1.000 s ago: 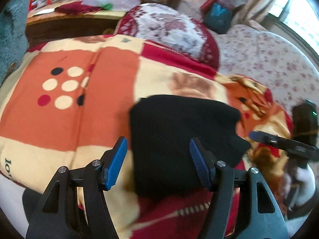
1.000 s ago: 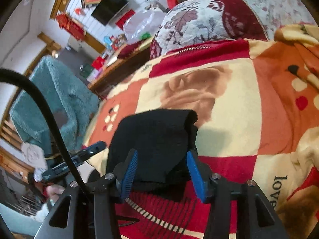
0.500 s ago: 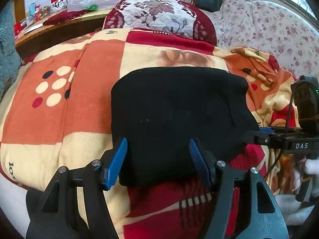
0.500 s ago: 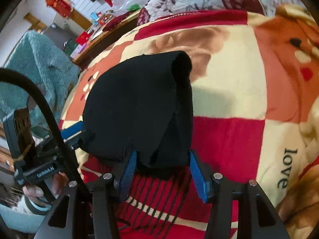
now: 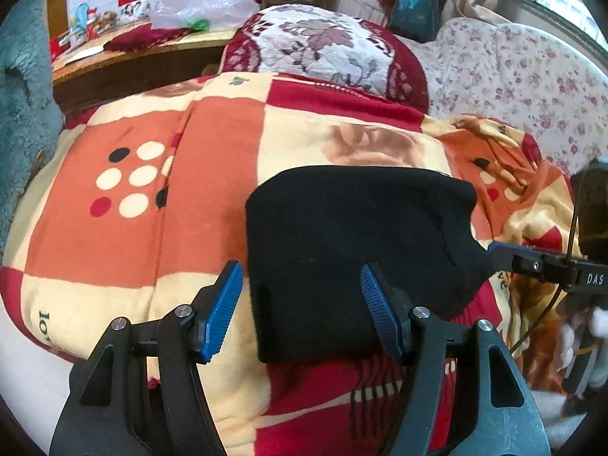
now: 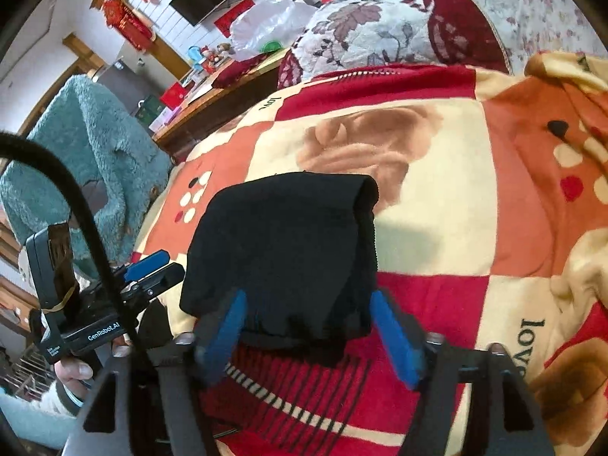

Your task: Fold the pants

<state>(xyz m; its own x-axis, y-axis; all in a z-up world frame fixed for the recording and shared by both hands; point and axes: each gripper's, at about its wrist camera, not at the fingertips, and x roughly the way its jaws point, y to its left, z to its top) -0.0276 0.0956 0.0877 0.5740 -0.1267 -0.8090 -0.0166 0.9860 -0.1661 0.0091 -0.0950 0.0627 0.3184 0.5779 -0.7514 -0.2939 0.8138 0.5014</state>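
The black pants (image 5: 361,250) lie folded into a thick rectangular bundle on the patchwork blanket (image 5: 125,235). They also show in the right wrist view (image 6: 281,250). My left gripper (image 5: 300,309) is open, its blue pads on either side of the bundle's near edge, holding nothing. My right gripper (image 6: 315,336) is open with the bundle's near end between its pads, not clamped. The right gripper also shows at the right edge of the left wrist view (image 5: 532,264), and the left gripper at the left of the right wrist view (image 6: 148,269).
A floral pillow (image 5: 323,53) lies at the bed's head, with a flowered sheet (image 5: 532,87) to its right. A wooden shelf (image 5: 125,60) with a plastic bag stands behind. A teal fluffy garment (image 6: 83,159) hangs on the left.
Both grippers have drawn back a little from the bundle and stayed open. The folded pants rest on the blanket and appear smaller and farther away in both views.
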